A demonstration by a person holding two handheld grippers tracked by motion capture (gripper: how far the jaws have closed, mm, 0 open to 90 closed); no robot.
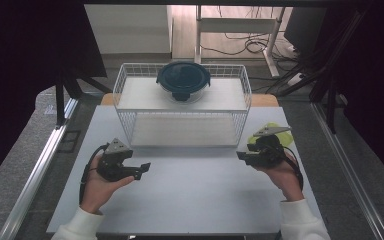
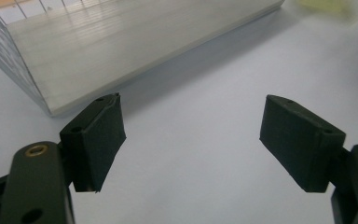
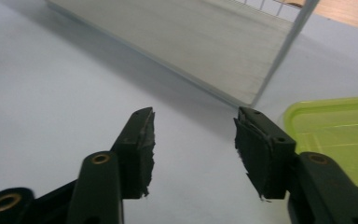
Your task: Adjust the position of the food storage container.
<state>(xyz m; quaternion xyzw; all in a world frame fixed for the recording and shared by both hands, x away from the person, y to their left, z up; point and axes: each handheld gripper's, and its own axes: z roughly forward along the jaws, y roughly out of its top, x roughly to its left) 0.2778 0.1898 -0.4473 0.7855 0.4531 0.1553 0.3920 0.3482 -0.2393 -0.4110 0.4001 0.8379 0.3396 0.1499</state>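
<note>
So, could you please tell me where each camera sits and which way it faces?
High view: above the person's side, looking forward and down at the white wire rack; both hands show.
Left gripper view: rides the left gripper, along its open jaws toward the rack's shelf.
Right gripper view: rides the right gripper, jaws open.
Both gripper views share the yellow-green plastic lid.

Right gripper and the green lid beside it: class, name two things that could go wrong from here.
1. The right gripper hovers close to the green lid, which lies flat on the table; open fingers may push it instead of gripping.
2. The round container sits high on the wire rack; a careless reach could topple it.
</note>
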